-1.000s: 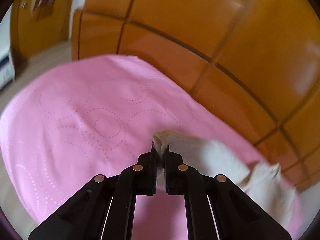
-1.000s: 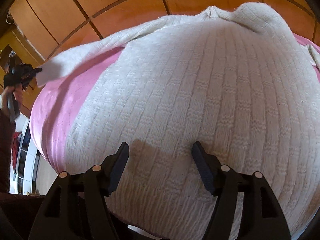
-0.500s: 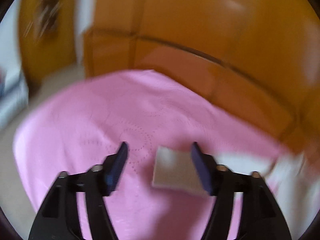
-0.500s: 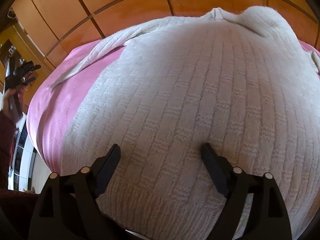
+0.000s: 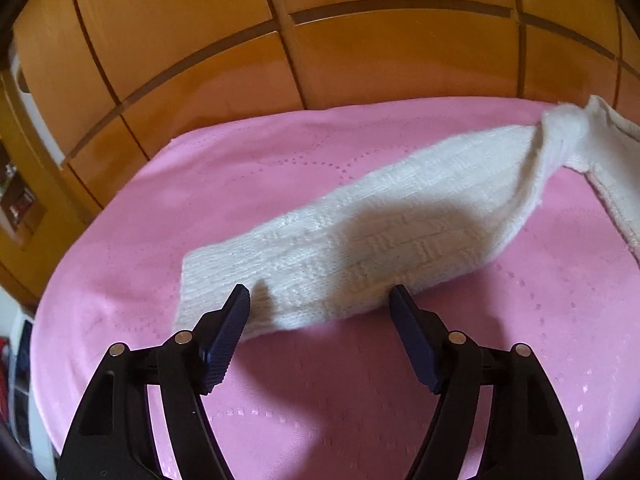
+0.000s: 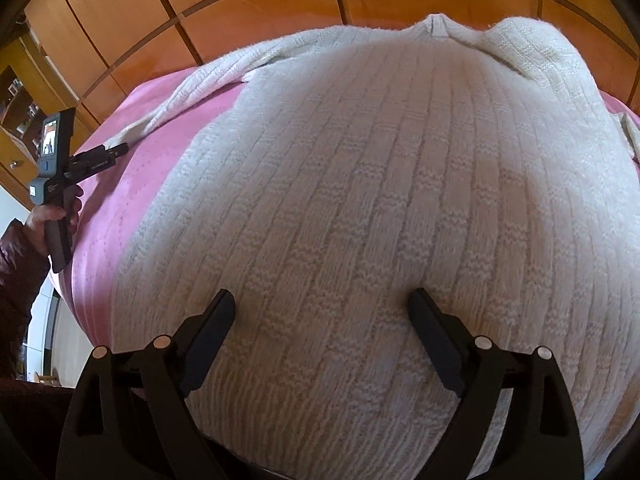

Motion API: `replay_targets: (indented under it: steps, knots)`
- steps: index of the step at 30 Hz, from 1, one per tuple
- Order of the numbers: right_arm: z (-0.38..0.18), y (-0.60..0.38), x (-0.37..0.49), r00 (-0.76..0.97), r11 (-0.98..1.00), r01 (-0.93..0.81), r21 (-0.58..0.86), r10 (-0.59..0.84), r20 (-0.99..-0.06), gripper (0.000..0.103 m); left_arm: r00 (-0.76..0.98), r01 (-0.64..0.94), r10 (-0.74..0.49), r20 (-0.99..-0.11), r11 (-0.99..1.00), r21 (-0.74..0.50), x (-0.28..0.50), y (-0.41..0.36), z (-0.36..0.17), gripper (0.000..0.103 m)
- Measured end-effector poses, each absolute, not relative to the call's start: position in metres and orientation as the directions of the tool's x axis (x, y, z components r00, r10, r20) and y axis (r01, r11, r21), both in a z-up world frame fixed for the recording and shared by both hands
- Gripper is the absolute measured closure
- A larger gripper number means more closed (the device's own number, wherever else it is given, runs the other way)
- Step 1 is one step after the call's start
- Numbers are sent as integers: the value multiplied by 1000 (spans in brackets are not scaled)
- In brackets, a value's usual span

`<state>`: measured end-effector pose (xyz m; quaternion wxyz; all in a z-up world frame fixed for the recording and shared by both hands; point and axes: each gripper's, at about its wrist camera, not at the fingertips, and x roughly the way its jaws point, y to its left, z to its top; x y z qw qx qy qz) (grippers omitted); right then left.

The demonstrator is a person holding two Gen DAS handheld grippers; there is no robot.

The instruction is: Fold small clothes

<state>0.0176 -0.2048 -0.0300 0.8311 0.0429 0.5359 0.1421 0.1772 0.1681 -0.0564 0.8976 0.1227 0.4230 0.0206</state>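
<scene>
Pink bedspread below orange wood panels: both tools gape empty, so the sweater's sleeve may fold crooked.

we see a cream knitted sweater lying flat, front up, on the pink cover, neckline at the far edge. its left sleeve stretches out sideways, flat, cuff end nearest us.
</scene>
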Motion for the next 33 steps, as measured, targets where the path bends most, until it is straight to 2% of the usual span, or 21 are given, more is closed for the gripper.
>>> replay_targets:
  steps: [2,4,6,9,10,13,15,19,23,27,29,30,33]
  knots:
    - [-31,-206,18,385,955,-190,228,286,-877,12,645,123,84,-760,969,212,174,171,-54,31]
    - [-32,-204,17,386,955,-194,225,285,-877,10,644,152,123,-755,947,283,172,167,-59,31]
    - [-32,-201,18,384,956,-204,212,277,-881,8,639,141,127,-759,950,277,181,168,-64,32]
    - [-32,-201,18,386,956,-198,215,278,-880,8,606,67,118,-787,978,198,200,174,-60,94]
    - [-31,-203,18,389,955,-190,227,286,-876,8,596,46,119,-794,982,182,204,176,-56,97]
    - [-31,-206,17,395,953,-185,240,296,-870,8,600,57,74,-796,989,135,198,175,-35,98]
    - [-32,-206,16,398,952,-189,240,298,-868,8,603,79,2,-798,995,63,183,179,-10,98]
    - [-33,-206,15,407,951,-192,242,302,-862,8,603,28,-230,-764,963,-268,172,214,45,98]
    - [-33,-207,14,412,950,-192,248,307,-858,8,577,-80,-313,-754,898,-434,193,236,61,98]
    - [-32,-205,13,413,952,-190,239,298,-861,7,564,-319,-249,-787,814,-486,245,268,40,97]
    - [-32,-206,14,413,952,-186,244,301,-860,7,538,-448,-131,-833,792,-414,259,286,26,87]
    - [-32,-207,14,414,952,-183,247,303,-859,7,533,-497,-76,-843,778,-385,260,294,22,78]
    - [-32,-206,15,415,953,-185,240,297,-860,6,545,-552,-54,-837,728,-406,247,309,6,62]
